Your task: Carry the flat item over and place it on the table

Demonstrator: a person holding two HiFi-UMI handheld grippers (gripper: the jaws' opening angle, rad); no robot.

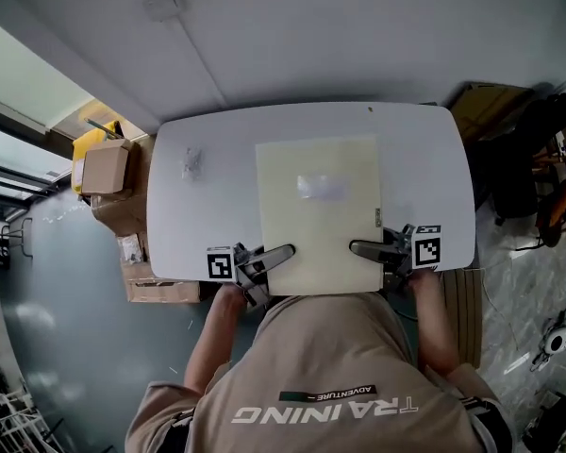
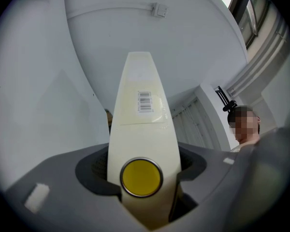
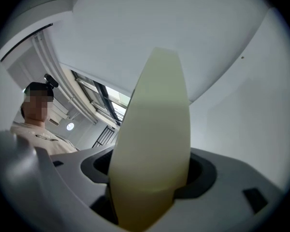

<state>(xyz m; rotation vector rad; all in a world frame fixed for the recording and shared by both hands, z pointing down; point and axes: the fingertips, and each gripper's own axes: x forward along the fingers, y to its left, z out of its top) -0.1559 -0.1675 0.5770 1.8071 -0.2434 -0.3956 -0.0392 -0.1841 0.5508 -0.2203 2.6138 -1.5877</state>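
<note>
My left gripper (image 1: pixel 277 256) and my right gripper (image 1: pixel 363 249) each clamp the near edge of the flat item (image 1: pixel 318 215), a cream rectangular board, one gripper at each near corner. The board extends away from me over the white table (image 1: pixel 198 206), covering its middle. From the head view I cannot tell whether the board rests on the tabletop or hangs just above it. The left gripper view shows the board edge-on between the jaws, bearing a barcode label (image 2: pixel 145 102) and a round yellow disc (image 2: pixel 141 177). The right gripper view shows the same board seated between that gripper's jaws. Cardboard boxes (image 1: pixel 108 170) stand beside the table's left end.
</note>
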